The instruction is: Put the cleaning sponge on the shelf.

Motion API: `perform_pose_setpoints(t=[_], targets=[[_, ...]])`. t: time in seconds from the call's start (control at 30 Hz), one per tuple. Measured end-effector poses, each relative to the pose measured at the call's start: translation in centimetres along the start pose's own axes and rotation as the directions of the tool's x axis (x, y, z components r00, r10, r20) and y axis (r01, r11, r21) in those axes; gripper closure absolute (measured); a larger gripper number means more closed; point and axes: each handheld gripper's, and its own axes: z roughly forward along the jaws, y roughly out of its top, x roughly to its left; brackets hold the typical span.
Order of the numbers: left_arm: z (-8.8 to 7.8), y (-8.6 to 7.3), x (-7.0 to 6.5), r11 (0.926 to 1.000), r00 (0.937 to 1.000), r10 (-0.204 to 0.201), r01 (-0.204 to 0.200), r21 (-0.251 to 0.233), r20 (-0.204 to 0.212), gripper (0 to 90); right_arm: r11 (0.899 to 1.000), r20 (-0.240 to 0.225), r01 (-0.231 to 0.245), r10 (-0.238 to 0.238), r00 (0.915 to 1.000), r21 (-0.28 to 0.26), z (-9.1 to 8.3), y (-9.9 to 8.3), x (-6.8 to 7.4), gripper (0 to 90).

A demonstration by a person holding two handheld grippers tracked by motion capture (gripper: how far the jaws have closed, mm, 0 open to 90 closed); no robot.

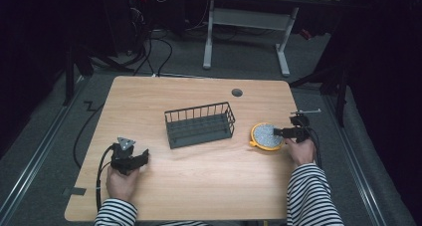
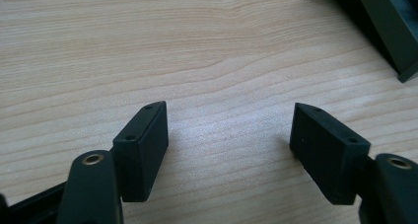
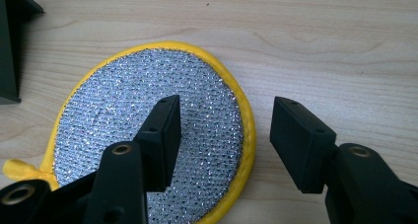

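Item: round scouring pad (image 3: 148, 135), flat on table (image 1: 199, 186) | right gripper (image 3: 224, 135): jaws parted, its rim straddled for pickup | left gripper (image 2: 229, 140): open, empty, parked | wire basket (image 1: 200, 124): probable destination.

The left gripper (image 2: 229, 135) holds its two black block-shaped jaws wide apart just above the pale wood-grain tabletop (image 2: 197, 46), with nothing between them. A corner of a dark grey basket (image 2: 389, 26) sits at the upper right.

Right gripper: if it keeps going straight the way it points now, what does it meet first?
Likely the round silver scouring pad: the right gripper stands open, straddling its yellow rim. Beyond it lies the wire basket. Height above the pad is unclear.
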Motion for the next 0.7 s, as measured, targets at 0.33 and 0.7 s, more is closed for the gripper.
perform_pose_setpoints(t=[0.33,0.7], targets=[[0.0,0.0,0.0,1.0,1.0,0.002,-0.002,0.001,0.002,31.3,0.999,-0.036,0.005,-0.003,0.9993,0.049,0.9,0.0,-0.1,58.4],[0.0,0.0,0.0,1.0,1.0,0.002,-0.002,0.0,0.002,31.3,0.997,-0.019,0.062,-0.061,0.998,0.052,0.6,-0.1,0.9,81.8]])
